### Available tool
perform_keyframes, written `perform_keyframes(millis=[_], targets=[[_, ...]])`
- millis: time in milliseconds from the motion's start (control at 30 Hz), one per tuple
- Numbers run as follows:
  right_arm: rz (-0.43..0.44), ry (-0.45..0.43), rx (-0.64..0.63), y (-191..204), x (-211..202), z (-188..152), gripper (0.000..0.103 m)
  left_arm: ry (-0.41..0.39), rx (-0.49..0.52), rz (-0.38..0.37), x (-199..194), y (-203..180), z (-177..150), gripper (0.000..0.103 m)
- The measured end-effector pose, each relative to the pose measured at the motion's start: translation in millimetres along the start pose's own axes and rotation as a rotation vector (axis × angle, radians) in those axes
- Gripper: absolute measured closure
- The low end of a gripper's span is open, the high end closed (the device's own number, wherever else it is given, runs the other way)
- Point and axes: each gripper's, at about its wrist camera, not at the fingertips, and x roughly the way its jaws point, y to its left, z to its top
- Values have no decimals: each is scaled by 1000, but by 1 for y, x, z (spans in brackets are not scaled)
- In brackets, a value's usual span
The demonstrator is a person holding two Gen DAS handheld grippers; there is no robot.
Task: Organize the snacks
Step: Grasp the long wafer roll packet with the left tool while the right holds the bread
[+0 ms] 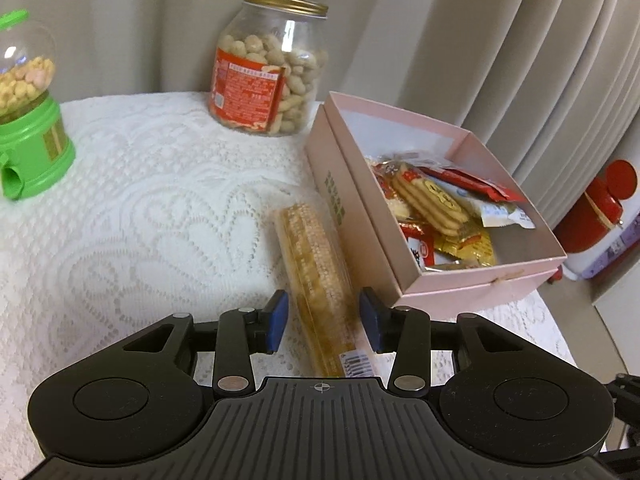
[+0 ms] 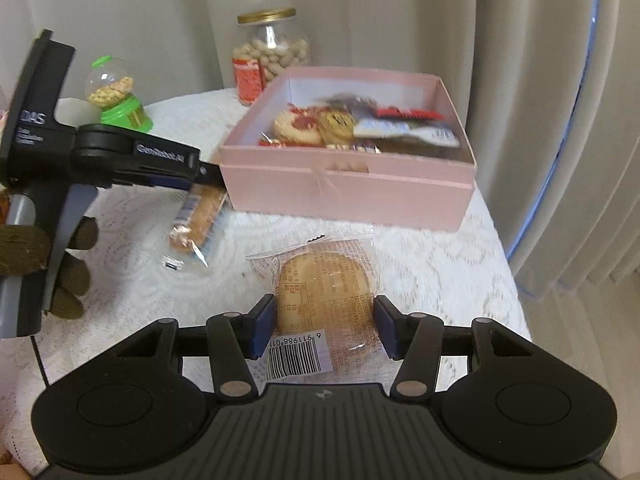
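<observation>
Left gripper [image 1: 324,322] astride cracker pack [image 1: 316,280], perhaps gripping

The surface [image 1: 140,208] is covered by a white lace cloth [image 2: 420,264] with a heart pattern. At its far edge stands a clear jar of peanuts [image 1: 268,68] with a gold lid and a red label. At the far left sits a green candy dispenser [image 1: 28,120] with a clear dome. On the right rests an open pink box [image 1: 472,292] filled with wrapped snacks. Just left of the box, a long wrapped biscuit pack [image 1: 320,280] lies lengthwise on the cloth. Nearer, in front of the box, lies a clear wrapped round pastry [image 2: 326,300] with its barcode toward the near edge.
</observation>
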Motion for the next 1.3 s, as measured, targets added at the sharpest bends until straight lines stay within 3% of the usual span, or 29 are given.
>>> perform_keyframes(millis=[133, 267, 533, 767, 967, 1133, 1300], targets=[[-42, -15, -31, 10, 8, -3, 45, 5, -19, -11, 2, 2, 1, 54], [-44, -16, -46, 20, 15, -5, 25, 13, -29, -17, 2, 0, 1, 56], [-81, -11, -56, 21, 24, -16, 20, 16, -115, -126, -11, 19, -14, 67], [-83, 3, -34, 19, 29, -13, 18, 52, -39, -130, -51, 22, -42, 68], [-105, -16, -14, 24, 31, -13, 17, 94, 24, -90, -67, 9, -52, 67], [-100, -32, 2, 23, 30, -16, 17, 104, 59, -13, -42, -3, -43, 57], [-113, -91, 2, 23, 26, -27, 11, 83, 93, 28, -24, -13, -36, 59]])
